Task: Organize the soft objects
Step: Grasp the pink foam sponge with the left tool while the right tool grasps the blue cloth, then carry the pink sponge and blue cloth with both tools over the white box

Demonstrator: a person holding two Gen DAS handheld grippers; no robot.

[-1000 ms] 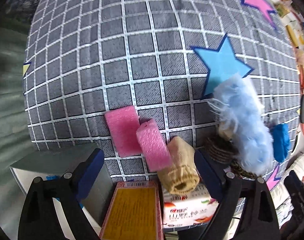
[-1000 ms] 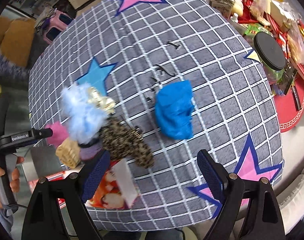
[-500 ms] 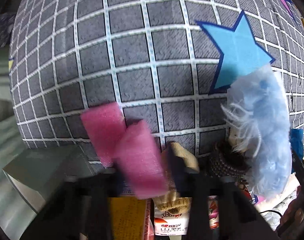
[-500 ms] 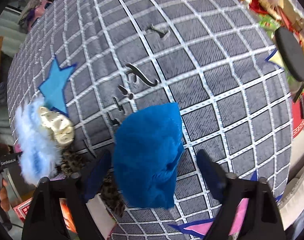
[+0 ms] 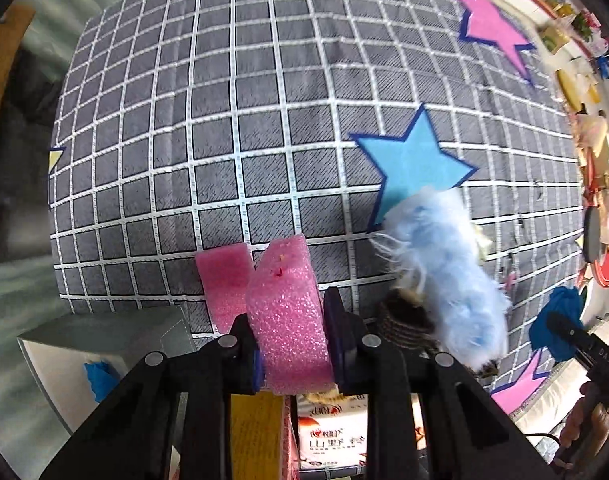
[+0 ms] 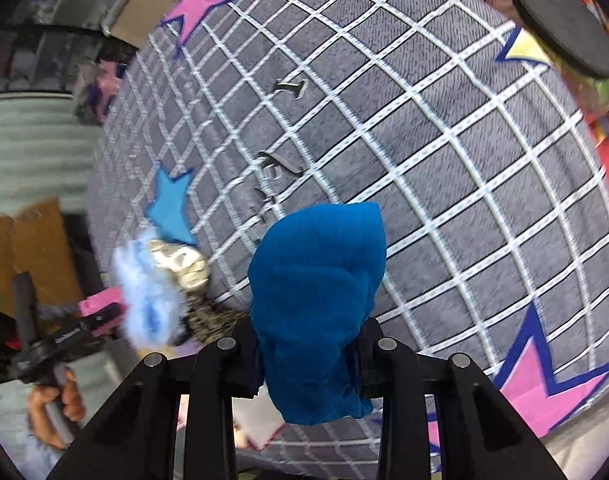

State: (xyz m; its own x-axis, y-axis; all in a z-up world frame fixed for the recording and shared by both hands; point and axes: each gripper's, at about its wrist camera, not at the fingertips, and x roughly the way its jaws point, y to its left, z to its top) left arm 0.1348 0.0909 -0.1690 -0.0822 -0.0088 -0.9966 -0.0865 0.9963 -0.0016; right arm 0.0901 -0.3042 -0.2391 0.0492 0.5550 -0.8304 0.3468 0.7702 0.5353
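My left gripper (image 5: pixel 290 336) is shut on a pink foam block (image 5: pixel 288 312), held above the table's near edge. A second pink foam piece (image 5: pixel 226 280) lies just left of it on the grey checked cloth (image 5: pixel 264 120). A fluffy light-blue item (image 5: pixel 452 268) lies to the right, over a leopard-print item (image 5: pixel 408 320). My right gripper (image 6: pixel 310 356) is shut on a blue cloth (image 6: pixel 320 292), lifted off the cloth-covered table (image 6: pixel 444 160). The fluffy blue item (image 6: pixel 148 300) and a silver crumpled thing (image 6: pixel 184 264) show at the left there.
A grey box (image 5: pixel 104 344) stands at the near left edge. A yellow packet (image 5: pixel 256 436) and a tissue pack (image 5: pixel 328 432) sit under my left gripper. Jars and red clutter (image 6: pixel 564 40) crowd the far right. Star patches (image 5: pixel 416 160) mark the cloth.
My left gripper closed on the pink foam block and raised it. My right gripper moved onto the blue cloth, closed on it and lifted it.
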